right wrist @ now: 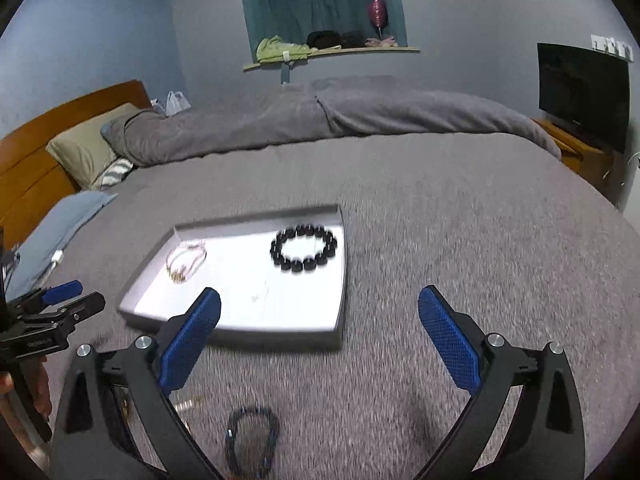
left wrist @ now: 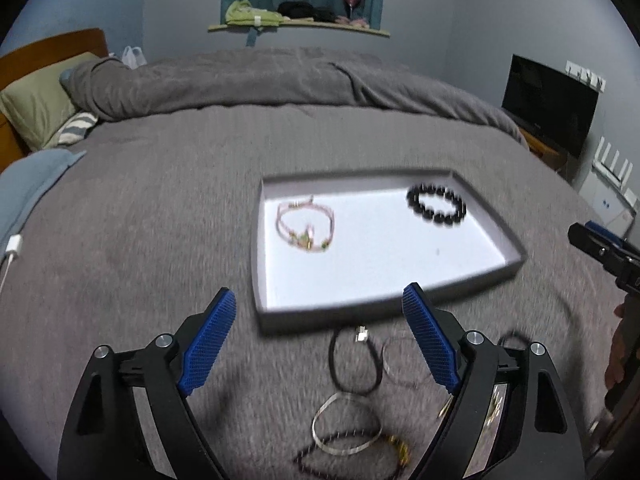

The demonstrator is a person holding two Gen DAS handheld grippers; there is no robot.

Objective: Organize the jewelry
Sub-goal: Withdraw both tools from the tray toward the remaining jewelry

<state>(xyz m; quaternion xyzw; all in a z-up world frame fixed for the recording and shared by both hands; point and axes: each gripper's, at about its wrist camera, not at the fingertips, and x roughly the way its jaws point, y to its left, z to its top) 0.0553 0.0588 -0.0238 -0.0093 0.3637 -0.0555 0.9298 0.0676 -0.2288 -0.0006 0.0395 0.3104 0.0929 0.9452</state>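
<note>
A shallow white tray (left wrist: 496, 222) lies on the grey bed. It holds a pink cord bracelet (left wrist: 306, 226) at its left and a black bead bracelet (left wrist: 437, 204) at its right. My left gripper (left wrist: 320, 300) is open and empty above several loose pieces near the tray's front edge: a black cord loop (left wrist: 354, 364), a thin wire ring (left wrist: 404, 364), a white band (left wrist: 346, 424) and a dark bead strand (left wrist: 352, 456). My right gripper (right wrist: 320, 298) is open and empty above the bed, right of the tray (right wrist: 340, 280). A dark blue bead bracelet (right wrist: 252, 440) lies below it.
The grey blanket (left wrist: 160, 220) covers the bed. Pillows (left wrist: 36, 108) and a wooden headboard (left wrist: 52, 46) stand at the far left. A dark TV (left wrist: 550, 104) stands at the right. A white charger (left wrist: 14, 246) lies at the left edge.
</note>
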